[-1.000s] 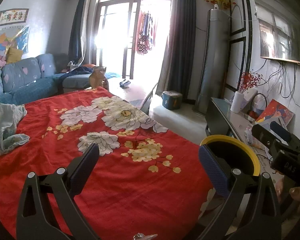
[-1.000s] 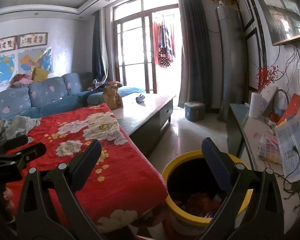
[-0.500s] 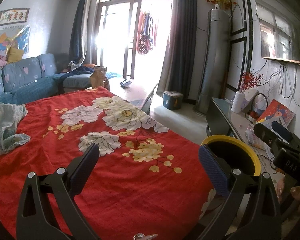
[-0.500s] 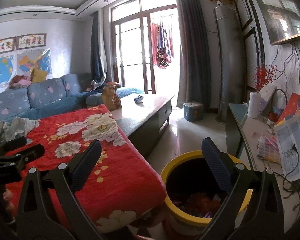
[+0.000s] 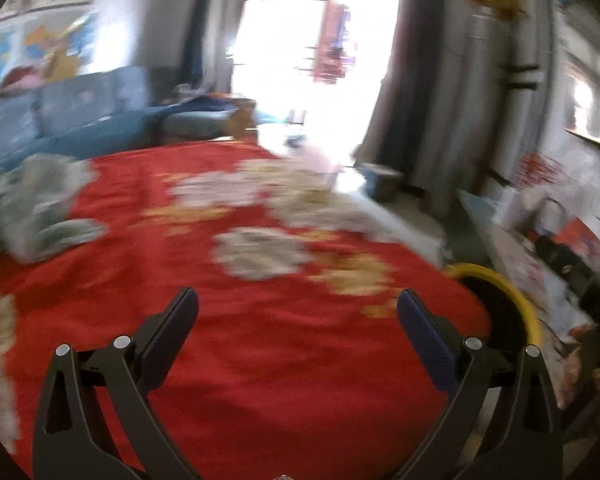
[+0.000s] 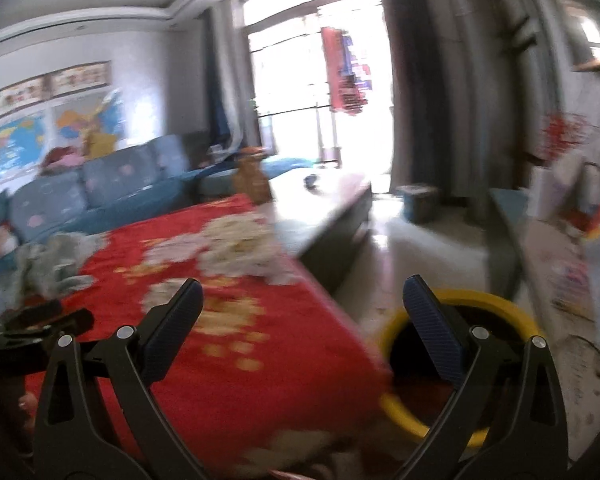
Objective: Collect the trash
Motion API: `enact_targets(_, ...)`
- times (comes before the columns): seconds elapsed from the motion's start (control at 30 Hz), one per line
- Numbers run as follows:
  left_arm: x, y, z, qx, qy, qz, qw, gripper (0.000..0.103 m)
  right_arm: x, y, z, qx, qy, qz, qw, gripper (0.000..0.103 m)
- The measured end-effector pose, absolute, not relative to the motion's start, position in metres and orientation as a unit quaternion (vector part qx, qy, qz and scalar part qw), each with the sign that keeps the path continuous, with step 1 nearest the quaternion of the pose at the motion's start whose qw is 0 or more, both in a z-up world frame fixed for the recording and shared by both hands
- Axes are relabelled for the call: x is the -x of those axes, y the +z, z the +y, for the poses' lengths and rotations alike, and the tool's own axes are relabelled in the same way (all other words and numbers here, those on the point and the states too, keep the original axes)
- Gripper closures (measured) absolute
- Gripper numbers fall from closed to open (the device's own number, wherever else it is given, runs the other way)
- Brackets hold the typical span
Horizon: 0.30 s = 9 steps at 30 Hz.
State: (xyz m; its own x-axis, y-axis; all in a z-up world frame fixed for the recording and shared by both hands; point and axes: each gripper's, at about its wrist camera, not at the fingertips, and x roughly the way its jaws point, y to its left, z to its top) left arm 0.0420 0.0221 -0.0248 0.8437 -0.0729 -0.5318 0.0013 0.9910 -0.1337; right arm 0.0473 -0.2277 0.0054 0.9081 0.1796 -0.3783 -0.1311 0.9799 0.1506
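Left wrist view, nearest first: the left gripper (image 5: 297,306) has its two black, blue-padded fingers (image 5: 172,328) spread wide with nothing between them, hanging over the red floral-patterned cloth (image 5: 260,360) without touching it. To the right, just past the cloth's edge, stands the yellow-rimmed round trash bin (image 5: 520,300), partly cut off by the right finger. Further back on the left, a crumpled grey-green piece of fabric (image 5: 36,208) lies on the red cloth. Beyond it runs the blue upholstered sofa (image 5: 80,120), and a bright glass balcony door (image 5: 312,60) fills the far wall. All of this is smeared by motion blur.

Right wrist view: the right gripper (image 6: 302,304) is likewise released, fingers wide apart and empty. Its left finger sits over the red cloth, while its right finger (image 6: 432,328) overlaps the yellow rim of the trash bin, whose dark inside shows reddish contents too blurred to identify. At the left edge the other black gripper body is just visible. Further off, a dark low table (image 6: 324,220) extends beyond the cloth, with a small blue lidded box (image 6: 418,200) on the floor near the dark curtain (image 6: 416,80).
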Motion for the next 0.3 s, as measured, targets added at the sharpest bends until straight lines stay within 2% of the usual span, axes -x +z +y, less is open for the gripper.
enact_targets(0.13,-0.022,-0.029,0.137,0.074,0.136,0.285,0.946,0.006,-0.073,0.016,-0.130,-0.041,0.191,0.225,0.955,0.011)
enact_targets(0.3,0.005,-0.053,0.282,0.098,0.309,0.338,0.884,0.006,-0.099,0.000,0.056,0.007,0.356,0.335,0.872,0.011)
